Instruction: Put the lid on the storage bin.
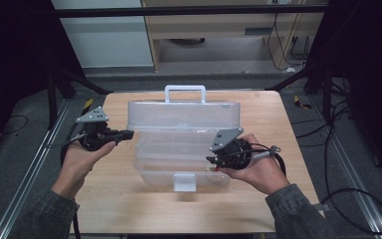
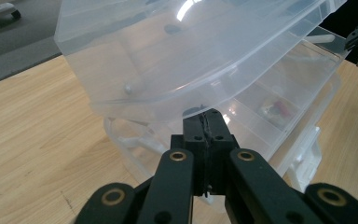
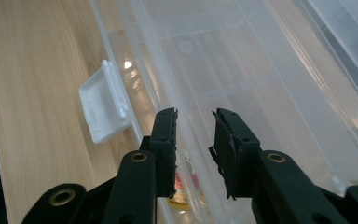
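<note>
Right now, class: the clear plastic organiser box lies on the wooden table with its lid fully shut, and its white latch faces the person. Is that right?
Not quite. The clear plastic organiser box does lie on the wooden table with its white latch facing the person, but the lid is raised, not shut. The high view shows it; the left gripper view shows the compartments beneath.

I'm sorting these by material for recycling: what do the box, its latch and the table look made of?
Box: clear, slightly frosted plastic, likely; the dividers and the table show through its glossy walls. Latch: opaque white plastic, smooth and moulded-looking. Table: light wood or wood-look laminate, with a matt grain pattern; which one I cannot tell.
</note>
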`<state>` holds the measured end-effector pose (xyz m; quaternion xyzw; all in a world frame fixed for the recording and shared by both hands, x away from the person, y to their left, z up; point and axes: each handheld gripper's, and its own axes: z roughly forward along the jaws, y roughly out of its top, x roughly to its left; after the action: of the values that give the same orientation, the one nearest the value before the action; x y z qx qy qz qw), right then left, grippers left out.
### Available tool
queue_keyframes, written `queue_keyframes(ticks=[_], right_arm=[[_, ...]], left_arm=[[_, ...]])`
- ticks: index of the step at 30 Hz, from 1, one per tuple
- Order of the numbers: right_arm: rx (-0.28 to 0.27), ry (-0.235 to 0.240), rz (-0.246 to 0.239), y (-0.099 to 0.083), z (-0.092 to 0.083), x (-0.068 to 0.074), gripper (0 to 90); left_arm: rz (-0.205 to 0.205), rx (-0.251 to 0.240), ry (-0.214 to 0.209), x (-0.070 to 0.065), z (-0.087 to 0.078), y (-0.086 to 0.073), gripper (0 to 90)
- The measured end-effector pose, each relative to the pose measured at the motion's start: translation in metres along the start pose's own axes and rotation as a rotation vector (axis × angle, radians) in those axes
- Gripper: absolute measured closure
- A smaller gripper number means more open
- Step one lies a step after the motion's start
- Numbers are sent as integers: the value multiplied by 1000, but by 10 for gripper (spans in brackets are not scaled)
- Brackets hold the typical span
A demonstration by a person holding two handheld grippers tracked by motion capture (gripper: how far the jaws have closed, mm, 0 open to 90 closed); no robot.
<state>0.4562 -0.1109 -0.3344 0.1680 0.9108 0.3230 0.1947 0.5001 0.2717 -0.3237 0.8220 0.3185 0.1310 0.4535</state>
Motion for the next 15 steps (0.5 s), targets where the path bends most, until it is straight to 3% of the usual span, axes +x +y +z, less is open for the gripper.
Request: queue_keyframes(ticks=[5, 15], right_arm=[[-10, -14, 35, -4, -8, -2, 681], [12, -39, 49, -15, -24, -4, 656]], left_arm=[[4, 5, -1, -1, 0, -1, 894], [8, 15, -2, -2, 0, -3, 894]])
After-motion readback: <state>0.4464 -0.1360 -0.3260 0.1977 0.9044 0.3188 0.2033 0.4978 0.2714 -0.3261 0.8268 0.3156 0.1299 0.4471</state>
